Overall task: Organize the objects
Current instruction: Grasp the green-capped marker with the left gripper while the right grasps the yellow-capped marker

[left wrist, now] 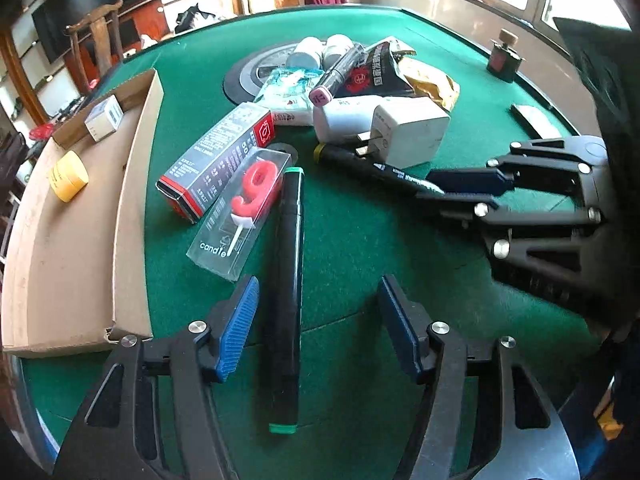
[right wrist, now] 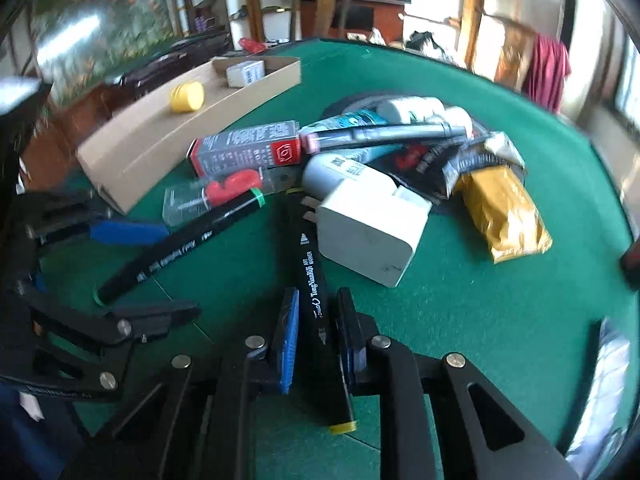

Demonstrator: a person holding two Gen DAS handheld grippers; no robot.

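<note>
Here, your left gripper [left wrist: 318, 328] sits low over the green felt table [left wrist: 400, 240], jaws spread wide, gripping nothing; the black marker with green end caps [left wrist: 286, 280] lies on the felt between its blue-padded fingers [left wrist: 238, 324], nearer the left one, whether touching it I cannot tell. Your right gripper [right wrist: 318, 332] reaches in from the right, its pads drawn close on either side of the black marker with yellow end caps [right wrist: 316, 300], which lies beside the white plug-in charger [right wrist: 372, 232]; actual contact cannot be judged.

Containers: one shallow cardboard tray [left wrist: 132, 184] at the table's left edge, holding a small yellow round jar [left wrist: 68, 176] and a small white carton [left wrist: 104, 118], well apart. The clear-boxed red number-nine candle [left wrist: 244, 212] and grey-and-red carton [left wrist: 216, 160] lie outside it, on the felt.
</note>
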